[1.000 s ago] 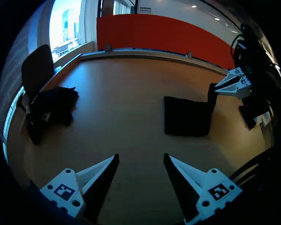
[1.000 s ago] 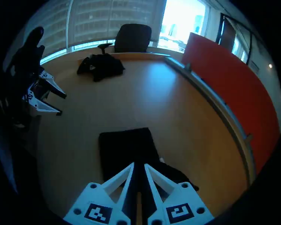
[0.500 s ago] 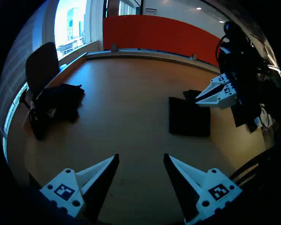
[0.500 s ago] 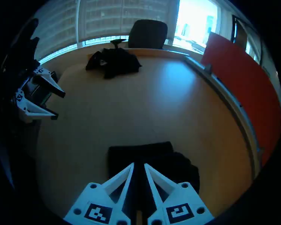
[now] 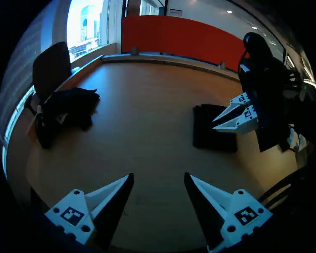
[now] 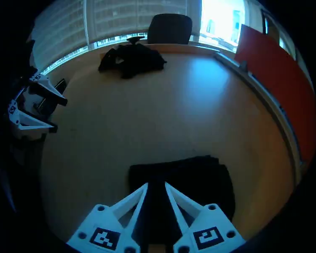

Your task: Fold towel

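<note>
- Judge the fold as nearly done. The dark, flat-folded cloth towel (image 6: pixel 200 177) lies on the pale wooden surface (image 6: pixel 158 109), right under your right hand-held gripper (image 6: pixel 156 186). Square the edges and press the layers flat before you lift away.
- Your right hand-held gripper's fingers stand only narrowly parted over the towel. Whether they touch the cloth cannot be told.
- Your left hand-held gripper (image 5: pixel 158 175) is spread wide and empty, well apart from the towel.

In the left gripper view, the left white two-finger gripper (image 5: pixel 158 174) rises from 6 o'clock with its black-lined fingers spread wide. The right white two-finger gripper (image 6: pixel 156 184) sits at 6 o'clock in the right gripper view, its fingers parted by a narrow gap.
</note>
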